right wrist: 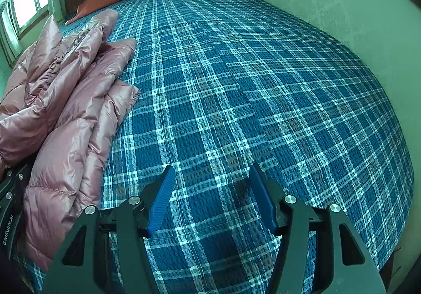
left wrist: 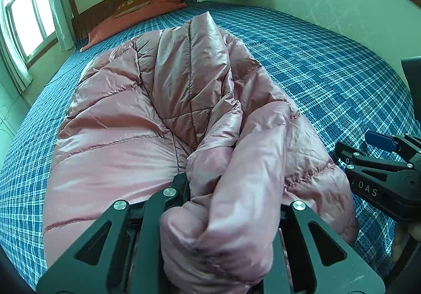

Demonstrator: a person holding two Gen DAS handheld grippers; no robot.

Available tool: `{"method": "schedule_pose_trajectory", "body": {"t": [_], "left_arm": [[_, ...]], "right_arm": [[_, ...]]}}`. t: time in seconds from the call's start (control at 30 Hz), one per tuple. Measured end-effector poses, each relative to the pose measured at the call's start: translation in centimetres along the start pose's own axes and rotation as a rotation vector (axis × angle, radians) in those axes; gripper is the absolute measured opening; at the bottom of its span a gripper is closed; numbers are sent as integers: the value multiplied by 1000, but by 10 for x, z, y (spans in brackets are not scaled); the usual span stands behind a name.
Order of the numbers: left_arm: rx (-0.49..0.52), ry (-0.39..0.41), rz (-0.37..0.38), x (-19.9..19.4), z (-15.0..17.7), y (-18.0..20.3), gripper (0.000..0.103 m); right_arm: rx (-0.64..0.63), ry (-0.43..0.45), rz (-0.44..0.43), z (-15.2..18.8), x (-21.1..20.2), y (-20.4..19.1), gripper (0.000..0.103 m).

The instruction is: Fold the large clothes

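While left tongs (left wrist: pixel 231 204) pinch jacket (left wrist: pixel 158 115) (pink).

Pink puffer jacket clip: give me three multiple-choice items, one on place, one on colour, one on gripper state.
1. Where does the jacket lie?
A. on the bed
B. on the floor
C. on a chair

2. What colour is the bedspread?
A. red stripes
B. blue plaid
C. plain white

3. How is the right gripper?
A. shut on the jacket
B. shut on nothing
C. open, holding nothing

Answers:
1 A, it spreads over the bedspread.
2 B, blue with pale crossing lines.
3 C, its blue pads stand apart over bare cover; the left gripper clamps the jacket.
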State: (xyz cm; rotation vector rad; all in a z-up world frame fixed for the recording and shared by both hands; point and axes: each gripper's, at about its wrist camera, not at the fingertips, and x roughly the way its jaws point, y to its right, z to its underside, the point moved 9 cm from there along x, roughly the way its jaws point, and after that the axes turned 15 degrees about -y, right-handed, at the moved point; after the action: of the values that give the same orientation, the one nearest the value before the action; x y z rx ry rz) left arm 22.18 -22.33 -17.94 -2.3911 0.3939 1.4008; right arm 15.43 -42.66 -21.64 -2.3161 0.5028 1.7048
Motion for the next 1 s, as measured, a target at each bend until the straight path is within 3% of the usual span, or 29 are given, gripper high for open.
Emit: {"method": "schedule_pose_trajectory", "body": {"t": [0.4,0.5,0.6,0.7,0.87,1.0], "left_arm": [[9,8,-20,-6,0,3,17],[2,14,-11,-17,0,3,26],[-3,36,52,-40,1,6,45],[-2,70,98,-65,5,5,55],[-52,148,187,-110,17,-27,64],[-205,166,223,-115,24,-82,65]], "right_arm": [[-6,11,15,1,-6,-2,58],[-8,15,18,1,-11,-2,58],[-10,25,21,1,-16,-2,58],[-10,35,22,-2,-22,-1,58],[-8,59,12,-1,-37,-4,58],[-10,79,-1,-2,-52,-12,58]]}}
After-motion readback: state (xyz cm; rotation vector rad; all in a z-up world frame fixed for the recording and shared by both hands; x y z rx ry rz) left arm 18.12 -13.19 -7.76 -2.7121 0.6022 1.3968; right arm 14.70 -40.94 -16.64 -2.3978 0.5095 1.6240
